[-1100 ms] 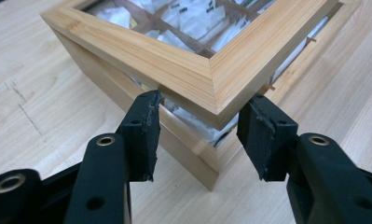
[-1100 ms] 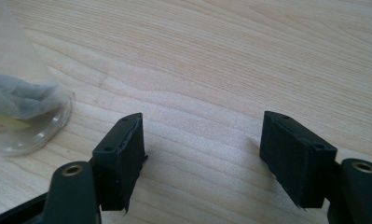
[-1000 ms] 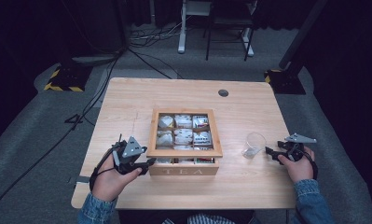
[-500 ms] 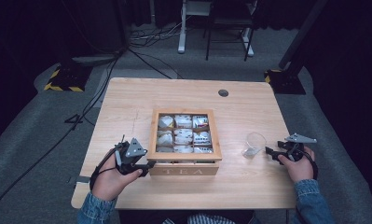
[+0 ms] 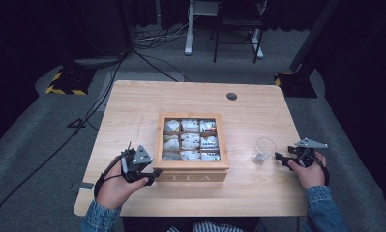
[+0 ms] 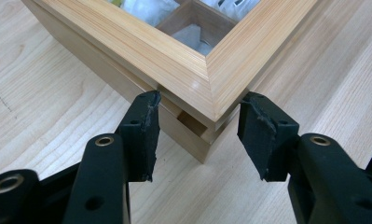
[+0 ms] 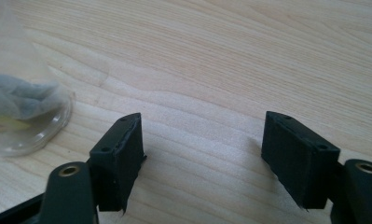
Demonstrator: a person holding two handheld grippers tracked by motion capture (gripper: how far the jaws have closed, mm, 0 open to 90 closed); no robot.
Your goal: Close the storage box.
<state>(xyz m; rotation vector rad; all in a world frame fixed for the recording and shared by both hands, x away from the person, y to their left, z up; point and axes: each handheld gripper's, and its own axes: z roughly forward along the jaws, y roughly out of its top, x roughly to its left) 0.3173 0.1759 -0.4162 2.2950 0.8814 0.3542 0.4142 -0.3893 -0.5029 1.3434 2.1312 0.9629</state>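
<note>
Your left gripper grips the near-left corner of the wooden tea box; both pads touch its sides, and the glass lid is down. Your right gripper has just opened a little wider and holds nothing, resting just beside the clear glass cup. A tea bag already lies in the cup, so I judge the work is almost finished.

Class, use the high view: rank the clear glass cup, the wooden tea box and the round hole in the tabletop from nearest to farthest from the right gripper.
Measured from the right gripper:
1. Clear glass cup, just to its left on the table, nearest.
2. Wooden tea box, farther left, at the table's middle.
3. Round hole, toward the table's far edge, farthest.
</note>
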